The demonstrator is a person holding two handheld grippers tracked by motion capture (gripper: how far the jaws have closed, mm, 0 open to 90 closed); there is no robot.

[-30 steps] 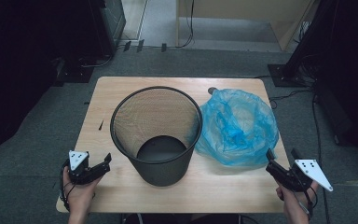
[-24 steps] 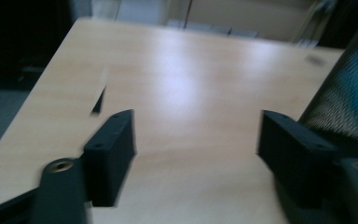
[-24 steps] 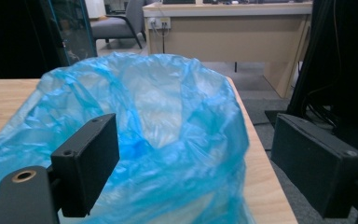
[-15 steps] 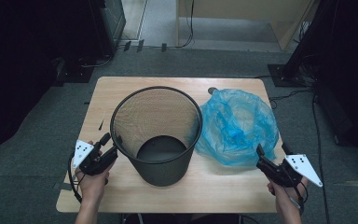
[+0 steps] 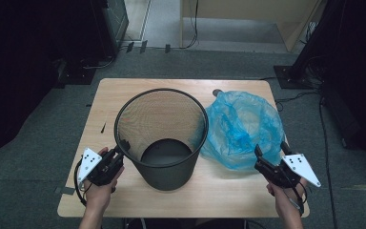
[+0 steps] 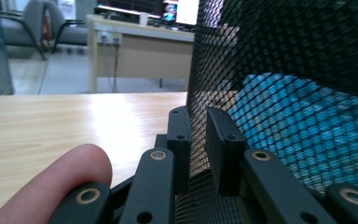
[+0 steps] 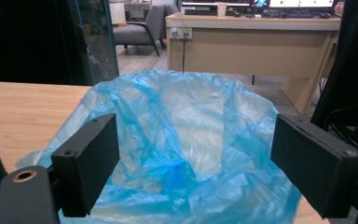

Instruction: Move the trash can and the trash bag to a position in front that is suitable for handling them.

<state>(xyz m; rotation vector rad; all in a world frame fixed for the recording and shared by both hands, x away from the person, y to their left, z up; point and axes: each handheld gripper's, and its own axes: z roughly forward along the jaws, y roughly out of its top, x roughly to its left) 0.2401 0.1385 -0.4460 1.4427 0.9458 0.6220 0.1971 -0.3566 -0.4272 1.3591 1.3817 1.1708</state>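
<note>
Black wire-mesh wastebasket (image 5: 162, 138), upright mid-table, empty, unlined. Crumpled translucent blue plastic bag (image 5: 243, 126) just beside, right, not yet fitted; lining likely the job, barely begun. Left gripper (image 6: 198, 140) straddling the mesh wall, narrowly parted, not visibly clamped. Right gripper (image 7: 193, 163) wide open, at the bag's near edge. Pale wood-grain table (image 5: 124, 95) beneath.
</note>
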